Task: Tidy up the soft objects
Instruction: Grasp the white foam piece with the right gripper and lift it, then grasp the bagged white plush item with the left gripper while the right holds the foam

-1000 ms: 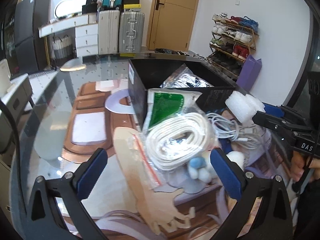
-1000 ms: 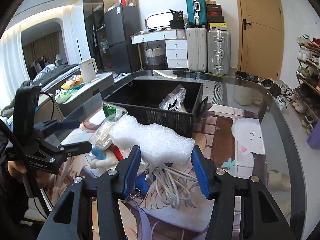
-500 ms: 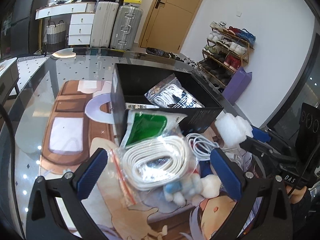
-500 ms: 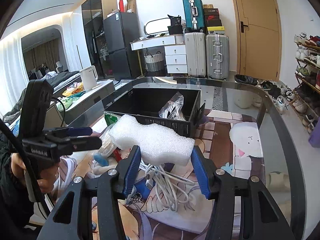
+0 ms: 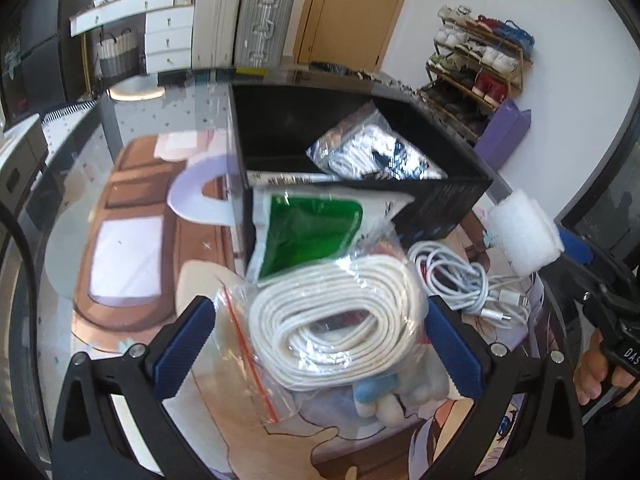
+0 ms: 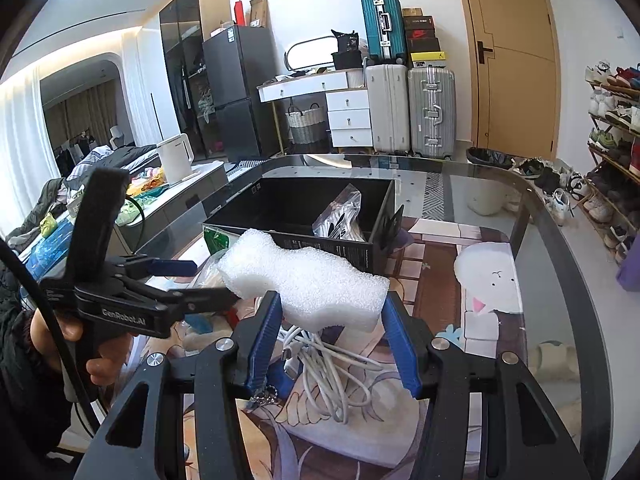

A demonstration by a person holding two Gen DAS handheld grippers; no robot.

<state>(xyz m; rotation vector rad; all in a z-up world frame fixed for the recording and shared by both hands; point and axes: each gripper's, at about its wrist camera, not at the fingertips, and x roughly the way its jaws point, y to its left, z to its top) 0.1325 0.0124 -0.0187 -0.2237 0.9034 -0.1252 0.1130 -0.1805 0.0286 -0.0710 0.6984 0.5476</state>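
The left wrist view is taken from low over the table (image 5: 132, 148), along the left claw (image 5: 320, 340), facing the black box (image 5: 452, 196) and the shoe rack beyond it (the door stands behind the box, to its left). The bagged white cord (image 5: 336, 312) is seen very near, in front of the box.

The right wrist view is taken from the other side, along the right claw (image 6: 332, 340), facing the same black box (image 6: 296, 204) with suitcases behind it.

The box, the loose cables in front of it (image 6: 332, 364) and the white foam block (image 6: 308, 280) are shared; each claw is seen by the other camera.
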